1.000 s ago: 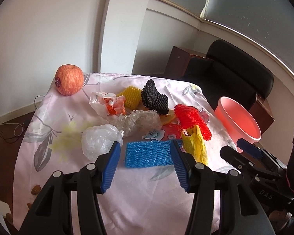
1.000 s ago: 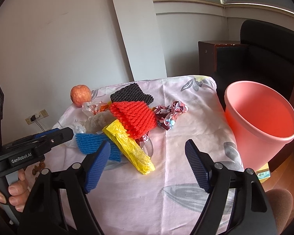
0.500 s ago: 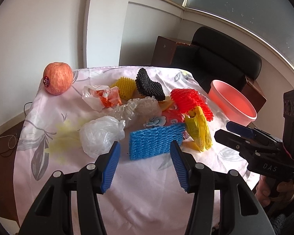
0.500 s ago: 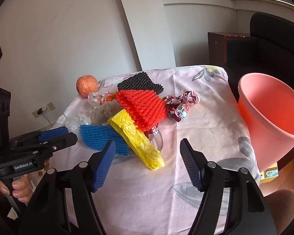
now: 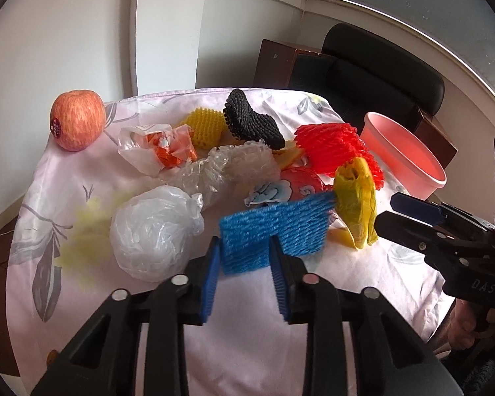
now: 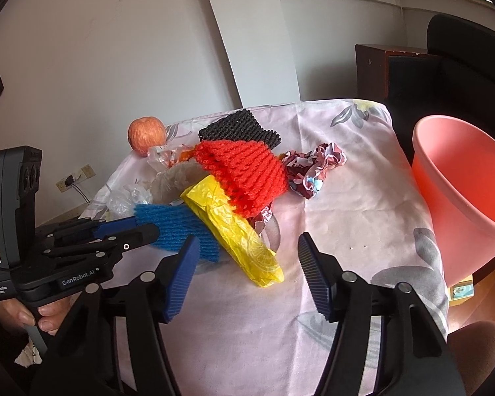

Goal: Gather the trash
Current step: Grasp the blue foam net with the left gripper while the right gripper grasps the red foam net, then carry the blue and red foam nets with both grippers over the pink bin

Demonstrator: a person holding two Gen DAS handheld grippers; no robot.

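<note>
A blue foam net (image 5: 280, 227) stands on edge on the pink flowered tablecloth (image 5: 363, 283). My left gripper (image 5: 244, 257) is closing on its near left end, and both blue pads touch it. In the right wrist view the left gripper (image 6: 145, 227) reaches the blue net (image 6: 178, 227) from the left. My right gripper (image 6: 247, 242) is closing too; the near end of a yellow plastic bag (image 6: 234, 227) lies between its fingers, untouched. A red foam net (image 6: 247, 171) rests on the bag's far end. A pink bin (image 6: 462, 178) stands off the table's right side.
An apple (image 5: 77, 123) sits at the far left corner. A white plastic bag ball (image 5: 151, 234), bubble wrap (image 5: 234, 165), an orange wrapper (image 5: 168, 145), a yellow net (image 5: 204, 125) and a black net (image 5: 250, 122) crowd the middle. A crumpled patterned wrapper (image 6: 316, 168) lies right of the pile.
The left gripper moved down and forward and its jaws went from wide apart to pressing the blue net. The right gripper's jaws narrowed and it edged toward the yellow bag.
</note>
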